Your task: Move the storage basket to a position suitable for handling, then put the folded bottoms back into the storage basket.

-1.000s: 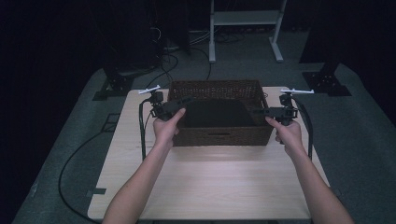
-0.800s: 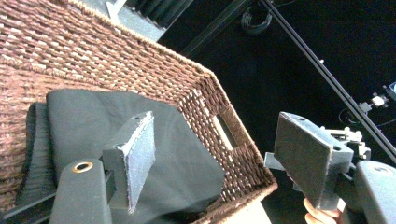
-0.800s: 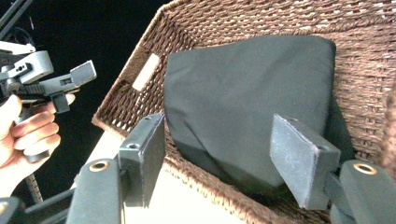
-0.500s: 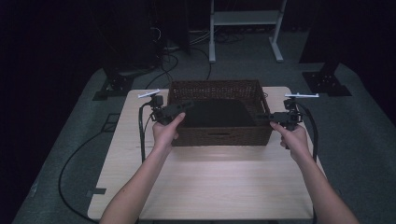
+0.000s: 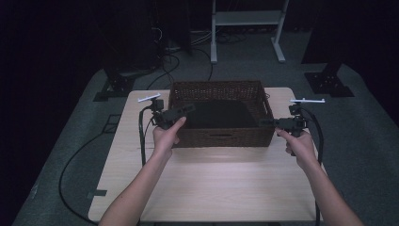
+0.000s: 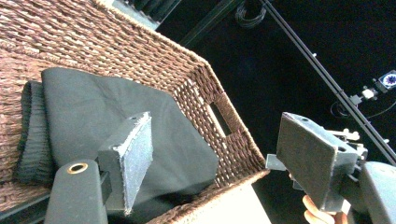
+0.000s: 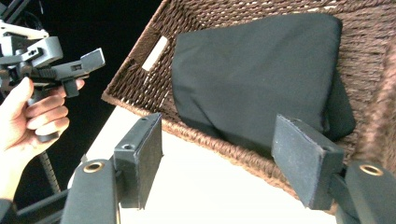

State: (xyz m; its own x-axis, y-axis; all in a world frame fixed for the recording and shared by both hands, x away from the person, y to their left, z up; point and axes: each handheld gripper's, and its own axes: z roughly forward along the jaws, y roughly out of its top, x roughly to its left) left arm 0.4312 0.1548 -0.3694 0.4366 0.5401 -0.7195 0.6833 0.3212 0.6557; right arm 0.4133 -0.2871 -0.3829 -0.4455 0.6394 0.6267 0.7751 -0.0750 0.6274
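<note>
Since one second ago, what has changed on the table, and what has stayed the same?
The right gripper moved outward, away from the basket's end. Both grippers' jaws have been opening; nothing is between them. The left gripper, the basket and the dark cloth inside it stayed in place.

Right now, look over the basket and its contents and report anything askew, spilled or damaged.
Nothing stands out. The wicker basket sits square and upright on the table, its weave intact. The folded black cloth lies flat inside it, none over the rim. The left tool and right tool sit open at the basket's two ends, holding nothing.
</note>
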